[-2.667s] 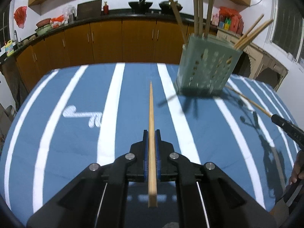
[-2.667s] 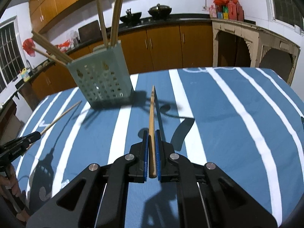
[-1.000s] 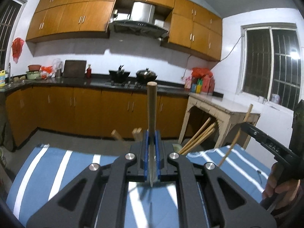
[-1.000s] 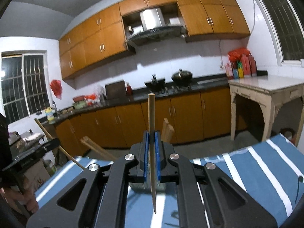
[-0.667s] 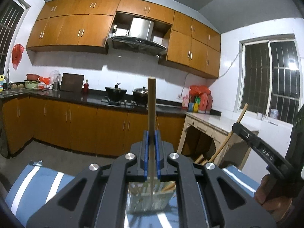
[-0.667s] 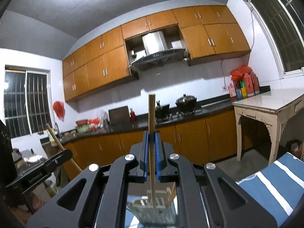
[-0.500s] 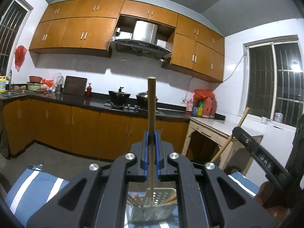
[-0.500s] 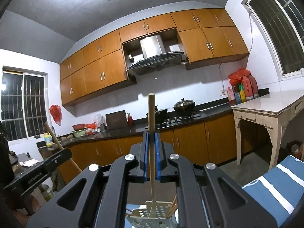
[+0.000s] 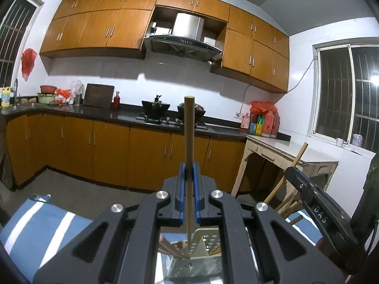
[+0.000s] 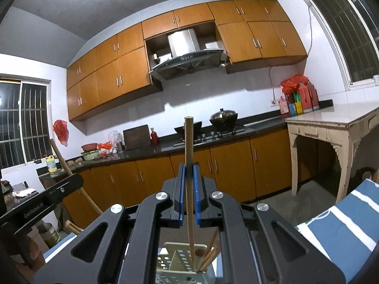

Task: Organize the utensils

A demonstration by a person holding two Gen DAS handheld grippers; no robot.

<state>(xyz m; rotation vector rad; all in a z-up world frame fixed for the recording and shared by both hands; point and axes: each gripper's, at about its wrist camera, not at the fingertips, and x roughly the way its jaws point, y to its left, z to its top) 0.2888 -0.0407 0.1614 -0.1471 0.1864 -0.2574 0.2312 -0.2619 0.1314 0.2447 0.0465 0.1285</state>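
Observation:
My left gripper [image 9: 189,165] is shut on a wooden chopstick [image 9: 189,127] held upright; its lower tip hangs over the perforated pale green utensil holder [image 9: 201,255] below, which holds several chopsticks. My right gripper [image 10: 189,165] is shut on another wooden chopstick [image 10: 188,146], also upright, its lower tip inside the top of the same holder [image 10: 175,260]. Each gripper shows in the other's view: the right one [image 9: 317,203] at the right edge, the left one [image 10: 45,201] at the left edge.
The blue tablecloth with white stripes [image 9: 40,224] shows below at the left, and in the right wrist view [image 10: 343,241] at the right. Orange kitchen cabinets [image 9: 106,153], a black counter with pots and a cream side table [image 10: 331,127] stand behind.
Both grippers swung up from flat over the table to vertical above the holder. Over the last half second both chopsticks have sunk lower towards the holder's opening.

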